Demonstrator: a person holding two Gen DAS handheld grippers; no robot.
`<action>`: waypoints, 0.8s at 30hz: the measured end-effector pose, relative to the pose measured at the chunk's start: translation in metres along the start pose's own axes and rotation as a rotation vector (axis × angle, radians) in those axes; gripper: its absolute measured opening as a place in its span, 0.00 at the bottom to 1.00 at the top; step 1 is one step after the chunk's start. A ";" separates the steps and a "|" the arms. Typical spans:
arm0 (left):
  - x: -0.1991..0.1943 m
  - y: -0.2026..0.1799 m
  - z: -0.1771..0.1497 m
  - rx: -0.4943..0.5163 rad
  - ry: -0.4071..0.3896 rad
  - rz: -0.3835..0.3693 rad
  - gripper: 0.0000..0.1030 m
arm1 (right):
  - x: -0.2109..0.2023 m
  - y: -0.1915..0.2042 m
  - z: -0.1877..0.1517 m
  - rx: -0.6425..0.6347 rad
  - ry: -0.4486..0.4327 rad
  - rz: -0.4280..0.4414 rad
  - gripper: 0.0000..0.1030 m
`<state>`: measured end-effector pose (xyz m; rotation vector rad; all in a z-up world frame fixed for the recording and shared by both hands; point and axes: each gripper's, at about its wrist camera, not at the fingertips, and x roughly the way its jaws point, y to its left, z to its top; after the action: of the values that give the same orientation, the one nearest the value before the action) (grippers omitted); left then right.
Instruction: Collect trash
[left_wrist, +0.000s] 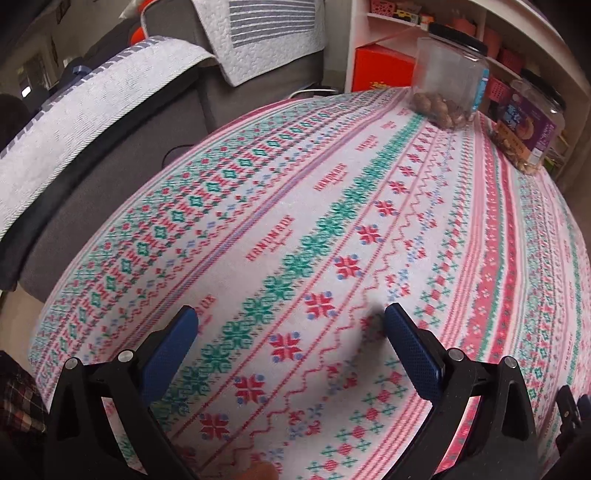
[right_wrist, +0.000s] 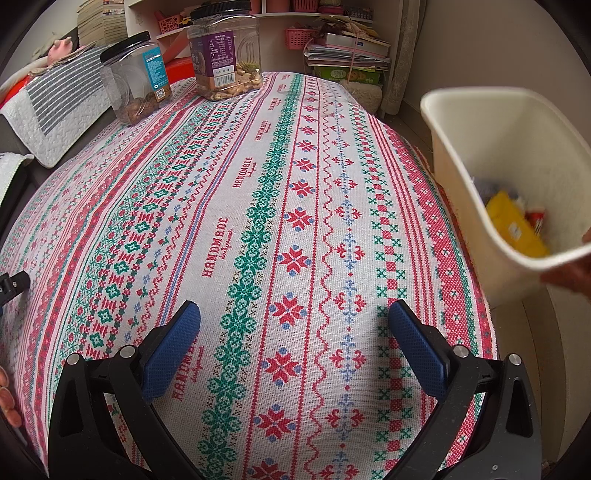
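Observation:
A cream plastic bin (right_wrist: 491, 147) hangs blurred at the right of the right wrist view, beside the table edge, with a hand (right_wrist: 570, 273) at its near rim. Inside lie a yellow wrapper (right_wrist: 515, 229), a red scrap and something bluish. My right gripper (right_wrist: 294, 317) is open over the patterned tablecloth (right_wrist: 258, 206), nothing between its blue pads. My left gripper (left_wrist: 290, 325) is open too, low over the same cloth (left_wrist: 295, 206), empty. No loose trash shows on the cloth in either view.
Two clear jars of nuts with black lids (right_wrist: 138, 79) (right_wrist: 225, 51) stand at the table's far end, also in the left wrist view (left_wrist: 448, 77) (left_wrist: 528, 125). A grey sofa with a white quilted cover (left_wrist: 96, 114) runs along the left. Shelves (right_wrist: 332, 44) stand behind.

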<state>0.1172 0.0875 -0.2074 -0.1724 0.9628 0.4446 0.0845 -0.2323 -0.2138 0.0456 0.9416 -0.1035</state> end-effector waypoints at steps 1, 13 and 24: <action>-0.001 0.005 0.002 -0.002 -0.016 0.036 0.95 | 0.000 0.000 0.000 0.000 0.000 0.000 0.95; 0.009 0.041 0.013 -0.069 -0.050 0.198 0.95 | 0.000 0.000 0.000 0.000 0.000 0.000 0.95; 0.012 0.034 0.008 -0.080 -0.070 0.197 0.94 | 0.000 0.000 0.000 0.000 0.000 0.000 0.95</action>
<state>0.1145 0.1240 -0.2111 -0.1341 0.8969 0.6669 0.0847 -0.2320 -0.2139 0.0455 0.9416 -0.1037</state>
